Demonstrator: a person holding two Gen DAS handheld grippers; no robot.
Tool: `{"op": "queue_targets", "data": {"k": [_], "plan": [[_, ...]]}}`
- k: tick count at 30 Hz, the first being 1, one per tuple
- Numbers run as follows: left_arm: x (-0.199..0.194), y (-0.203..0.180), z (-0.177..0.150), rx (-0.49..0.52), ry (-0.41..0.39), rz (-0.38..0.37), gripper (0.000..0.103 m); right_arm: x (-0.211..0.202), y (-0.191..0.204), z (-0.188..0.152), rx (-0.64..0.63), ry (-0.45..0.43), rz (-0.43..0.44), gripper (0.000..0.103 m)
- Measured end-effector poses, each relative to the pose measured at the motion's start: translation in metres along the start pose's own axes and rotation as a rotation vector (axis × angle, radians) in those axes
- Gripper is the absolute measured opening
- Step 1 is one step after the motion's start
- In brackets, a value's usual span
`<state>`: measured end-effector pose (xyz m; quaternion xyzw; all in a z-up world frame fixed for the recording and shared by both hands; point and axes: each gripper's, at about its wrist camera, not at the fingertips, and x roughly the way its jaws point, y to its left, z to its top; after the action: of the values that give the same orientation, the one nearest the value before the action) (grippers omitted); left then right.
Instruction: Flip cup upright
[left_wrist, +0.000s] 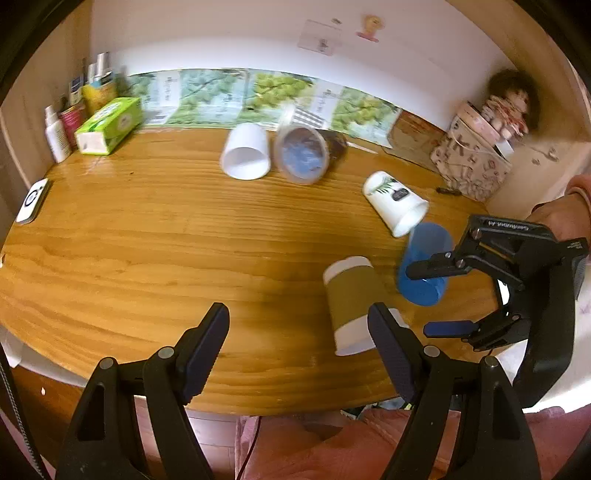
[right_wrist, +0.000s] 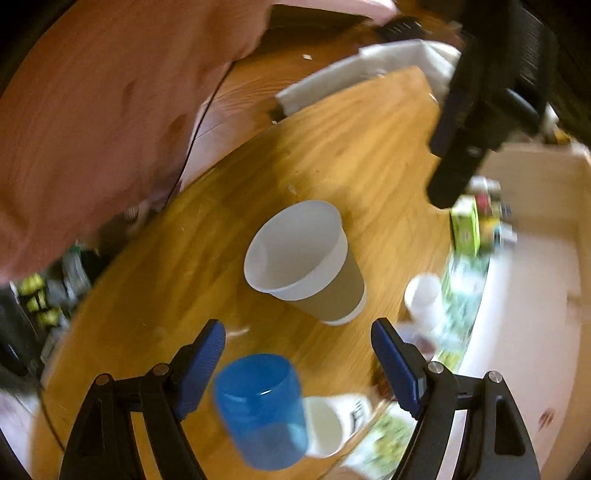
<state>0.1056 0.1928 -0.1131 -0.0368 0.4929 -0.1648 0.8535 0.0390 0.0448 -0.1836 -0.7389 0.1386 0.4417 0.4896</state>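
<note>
**Reaching for a tipped blue cup among several fallen cups**

Lying on its side on the wooden table (left_wrist: 147, 229), the blue cup (left_wrist: 424, 266) sits near the right edge, between a brown-sleeved paper cup (left_wrist: 352, 295) and a white leaf-print cup (left_wrist: 395, 206); the right claw (left_wrist: 432, 299) hovers over it, spread wide and holding nothing; the left claw (left_wrist: 299, 343) is also spread and empty, above the near table edge. Risk: a smooth round cup may roll or squirt away under an off-centre pinch; nudging the neighbouring cups could knock them off the table.
</note>
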Motion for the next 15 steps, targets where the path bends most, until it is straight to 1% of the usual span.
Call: {"op": "queue_targets", "data": {"k": [8, 12, 15], "plan": [[0.0, 0.031, 0.002, -0.112, 0.0, 0.008, 0.081, 0.014, 0.004, 0.01, -0.178, -0.085, -0.002, 0.082], [0.001, 0.041, 0.004, -0.144, 0.005, 0.013, 0.08, 0.022, 0.006, 0.016, -0.233, -0.118, 0.013, 0.082], [0.005, 0.047, 0.003, -0.163, 0.02, 0.008, 0.081, 0.025, 0.01, 0.019, -0.27, -0.125, 0.032, 0.08]]}}
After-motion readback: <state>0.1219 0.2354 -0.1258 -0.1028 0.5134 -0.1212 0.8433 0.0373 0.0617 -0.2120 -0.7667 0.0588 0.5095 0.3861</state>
